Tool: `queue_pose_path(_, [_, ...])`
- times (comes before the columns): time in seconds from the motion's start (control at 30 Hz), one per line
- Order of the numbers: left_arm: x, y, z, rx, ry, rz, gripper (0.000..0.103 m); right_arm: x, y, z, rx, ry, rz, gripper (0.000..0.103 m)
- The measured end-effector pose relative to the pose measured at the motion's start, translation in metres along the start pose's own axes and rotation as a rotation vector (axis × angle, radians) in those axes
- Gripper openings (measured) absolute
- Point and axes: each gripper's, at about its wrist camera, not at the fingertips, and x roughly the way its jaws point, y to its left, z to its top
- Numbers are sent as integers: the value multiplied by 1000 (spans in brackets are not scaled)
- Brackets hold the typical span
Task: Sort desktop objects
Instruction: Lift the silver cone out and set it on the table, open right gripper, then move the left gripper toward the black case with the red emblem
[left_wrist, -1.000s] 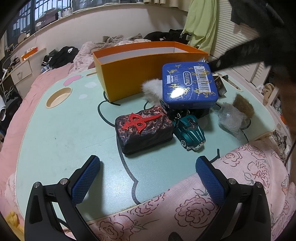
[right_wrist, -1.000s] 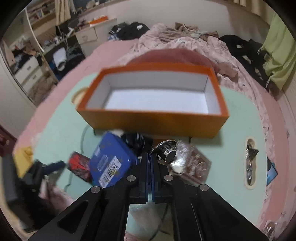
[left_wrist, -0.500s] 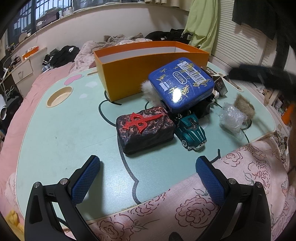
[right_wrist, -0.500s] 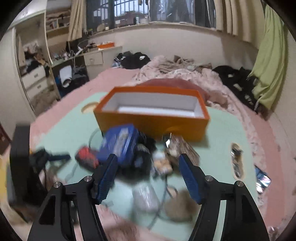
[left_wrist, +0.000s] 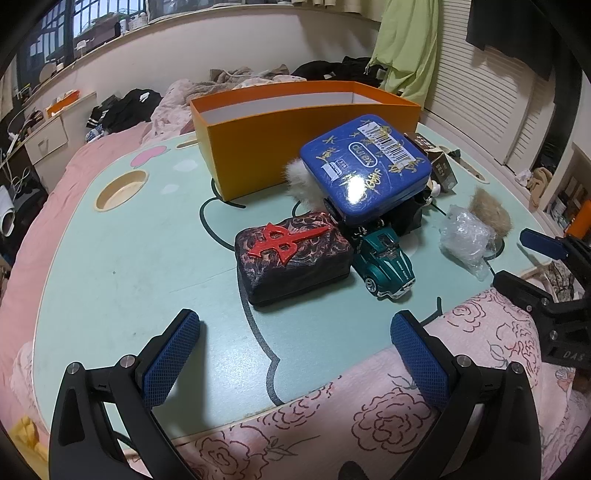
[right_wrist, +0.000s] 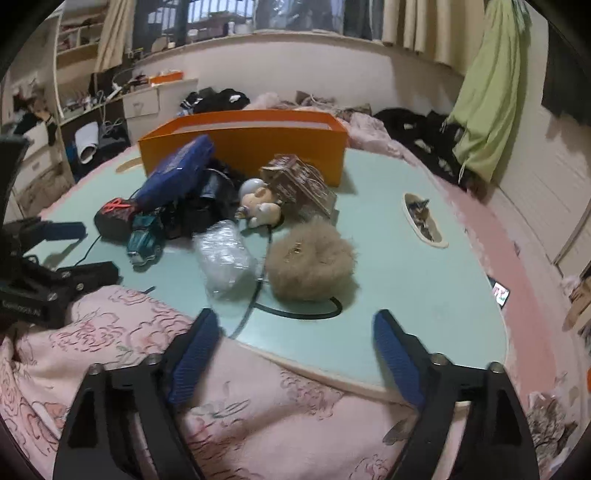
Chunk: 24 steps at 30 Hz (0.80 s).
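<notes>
Left tool (left_wrist: 295, 350) agape, empty, over near worktop (left_wrist: 122, 266) edge. Right tool (right_wrist: 295, 354) jaws just widened, empty, at edge before fur puff (right_wrist: 310, 258). Clutter heaped centre against orange box (left_wrist: 280, 147); left worktop bare.

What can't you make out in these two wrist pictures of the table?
- Orange box floor: both views, hidden behind its near wall.
- What props up the blue tin: left wrist, hidden under the tin; right wrist, blurred dark clutter.
- Contents of the clear plastic bag: both views, crinkled film obscures them.
</notes>
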Motion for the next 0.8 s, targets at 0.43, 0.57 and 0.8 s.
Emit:
queue_pose_path(0.43, [-7, 2, -2, -27, -9, 16, 103, 8, -11, -1, 49, 1, 32, 103])
queue_pose_path(0.57, [-24, 7, 0, -47, -63, 13, 103, 6, -9, 0, 50, -4, 31, 103])
queue_pose_path(0.8, [-63, 10, 72, -78, -151, 80, 103, 6, -8, 0, 54, -6, 27, 103])
